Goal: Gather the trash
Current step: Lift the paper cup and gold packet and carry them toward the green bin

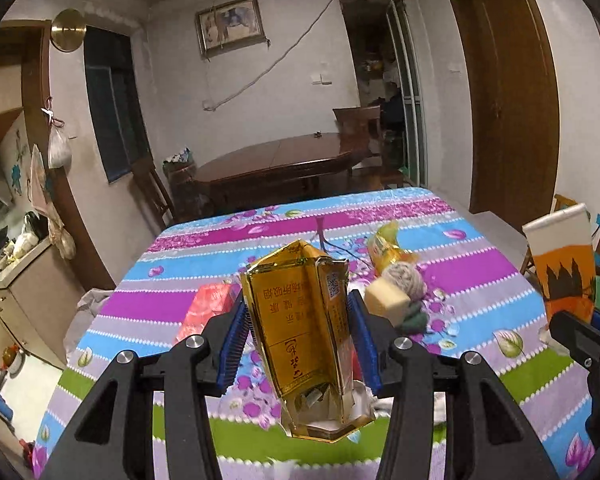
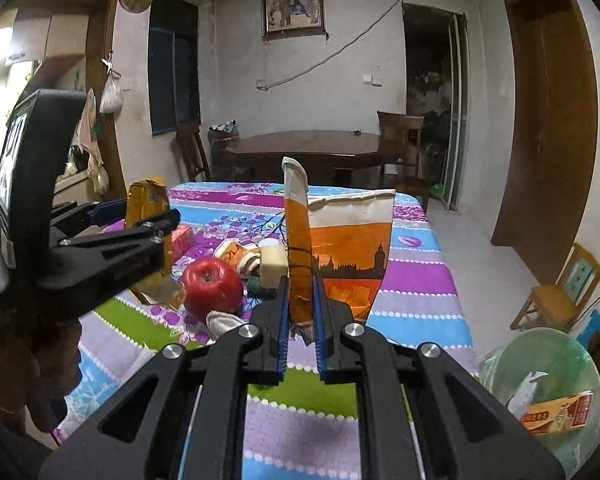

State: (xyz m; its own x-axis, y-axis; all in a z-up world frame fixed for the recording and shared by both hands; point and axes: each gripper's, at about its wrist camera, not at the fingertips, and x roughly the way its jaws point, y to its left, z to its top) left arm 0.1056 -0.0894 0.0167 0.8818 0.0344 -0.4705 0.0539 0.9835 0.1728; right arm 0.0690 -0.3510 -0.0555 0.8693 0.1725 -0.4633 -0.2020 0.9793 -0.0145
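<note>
While the left hand-held gripper (image 1: 298, 344) clamps a crumpled gold cigarette pack (image 1: 308, 344) above the striped floral table (image 1: 480, 280), a red apple (image 2: 212, 284) lies on the cloth beside a cream block (image 2: 273, 266). Right hand-held gripper (image 2: 301, 320) pinches a flattened orange paper cup (image 2: 350, 248) by its wall, held upright. Green-lined bin (image 2: 540, 392) sits at far right, holding a carton.

On the worktop (image 2: 420, 280), an apple (image 2: 212, 284) sits at frame centre-left; a bin (image 2: 540, 392) stands lower right, holding a carton (image 2: 556, 414).
</note>
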